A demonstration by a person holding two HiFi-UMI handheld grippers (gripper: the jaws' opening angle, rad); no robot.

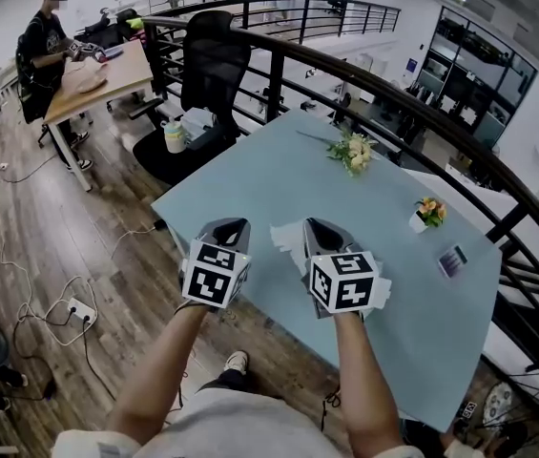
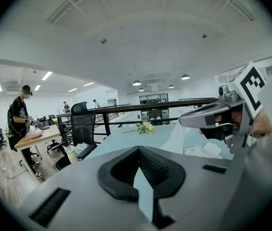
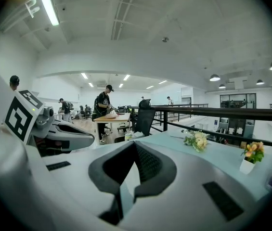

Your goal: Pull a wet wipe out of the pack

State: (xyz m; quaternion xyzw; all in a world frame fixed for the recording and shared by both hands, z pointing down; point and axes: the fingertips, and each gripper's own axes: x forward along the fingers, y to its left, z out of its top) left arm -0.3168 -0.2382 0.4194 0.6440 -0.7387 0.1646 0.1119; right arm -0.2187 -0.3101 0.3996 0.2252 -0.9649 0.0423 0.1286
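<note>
My two grippers hover side by side over the near edge of a pale blue table (image 1: 250, 175). The left gripper (image 1: 231, 225) (image 2: 138, 174) is shut with nothing between its pads. Its partner, the right gripper (image 1: 315, 225) (image 3: 128, 172), is shut too, and a thin white wet wipe (image 1: 288, 239) (image 2: 176, 136) seems to hang from its tip. Crumpled white wipes (image 1: 382, 291) (image 2: 208, 150) lie on the table beside the right gripper. No pack shows clearly; the grippers cover that part of the table.
A flower sprig (image 1: 352, 151), a small potted flower (image 1: 428, 213) and a dark card (image 1: 452, 260) sit further back on the table. A black railing (image 1: 345, 65) curves behind it. To the left are an office chair (image 1: 214, 60), a bottle (image 1: 175, 136) and a person (image 1: 45, 51) at a wooden desk.
</note>
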